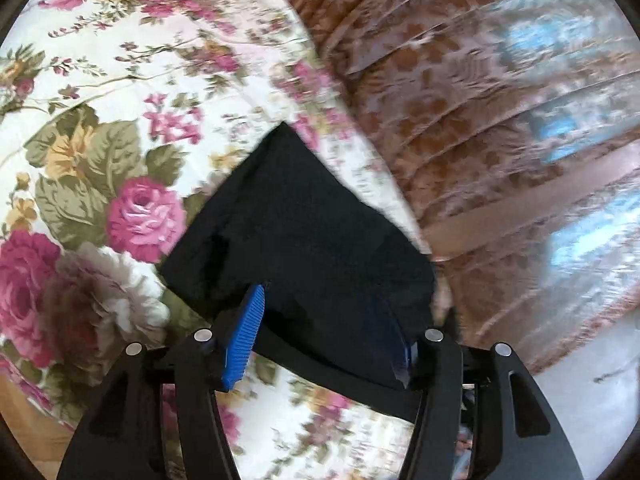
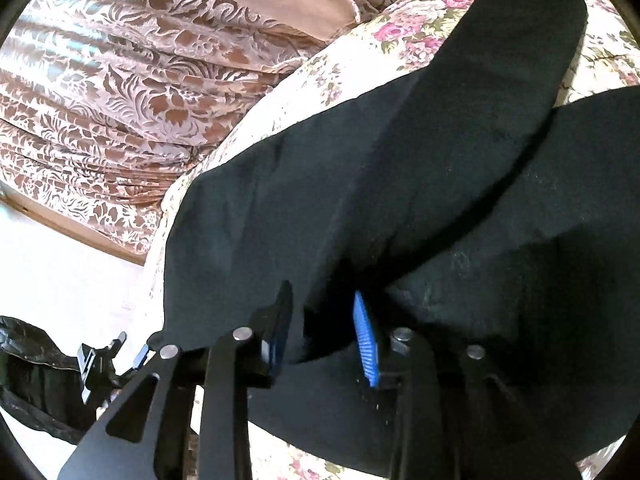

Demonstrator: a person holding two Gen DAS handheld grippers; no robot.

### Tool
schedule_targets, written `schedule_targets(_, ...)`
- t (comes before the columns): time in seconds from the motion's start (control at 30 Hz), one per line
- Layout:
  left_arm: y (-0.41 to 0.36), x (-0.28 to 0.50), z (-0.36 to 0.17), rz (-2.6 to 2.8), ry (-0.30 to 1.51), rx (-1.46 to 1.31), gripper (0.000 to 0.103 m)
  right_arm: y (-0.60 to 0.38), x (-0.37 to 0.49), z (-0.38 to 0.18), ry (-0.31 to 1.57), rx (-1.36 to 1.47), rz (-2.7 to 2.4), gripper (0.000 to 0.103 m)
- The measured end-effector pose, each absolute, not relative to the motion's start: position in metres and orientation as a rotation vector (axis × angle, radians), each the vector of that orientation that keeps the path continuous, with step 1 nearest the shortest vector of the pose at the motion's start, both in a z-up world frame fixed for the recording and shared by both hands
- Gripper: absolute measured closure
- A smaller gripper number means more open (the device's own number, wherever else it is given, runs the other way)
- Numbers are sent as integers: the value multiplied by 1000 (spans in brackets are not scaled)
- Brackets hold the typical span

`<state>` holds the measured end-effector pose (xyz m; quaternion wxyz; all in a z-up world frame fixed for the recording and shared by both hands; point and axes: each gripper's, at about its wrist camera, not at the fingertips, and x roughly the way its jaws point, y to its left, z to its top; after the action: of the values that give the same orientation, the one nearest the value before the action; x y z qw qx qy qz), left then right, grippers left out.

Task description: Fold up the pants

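Black pants (image 2: 460, 152) lie on the floral bedspread (image 1: 120, 100), legs running off toward 1 o'clock in the right wrist view, one leg lapped over the other. Soft, limp, light cloth, likely drapes and slides on itself; no stiffness to rely on. Left gripper (image 1: 324, 332) jaws stand wide, a corner of cloth between them, pads not pressing. Right gripper (image 2: 324, 336) jaws partly apart, a fold of cloth between, not clamped as far as visible. Best to pinch hem or waistband edges through both layers, keep corners matched. Patterned curtain (image 1: 480, 100) behind the bed.
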<state>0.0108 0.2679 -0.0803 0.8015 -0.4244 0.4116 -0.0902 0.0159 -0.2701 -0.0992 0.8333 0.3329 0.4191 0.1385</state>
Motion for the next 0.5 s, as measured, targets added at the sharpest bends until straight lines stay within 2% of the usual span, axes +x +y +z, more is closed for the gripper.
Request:
schedule_targets(0.07,263,16,-84,-167,915,-885,56,-269,19,-100,896,701,292,78)
schedule_targets(0.1,260,18,-84,-141,929,-846,72,-269,20,-102,898,697,286,85)
schedule_targets(0.13,257,20,-84,-119,939,-819,88,-270,21,-103,900,694,276,88)
schedule_targets(0.2,259,21,-85,-91,937,-798,103,-272,21,-103,902,704,271,95)
schedule_targets(0.5,272,33,-26,-130,732,-703,103,-268,-3,-59,800,626,285,97)
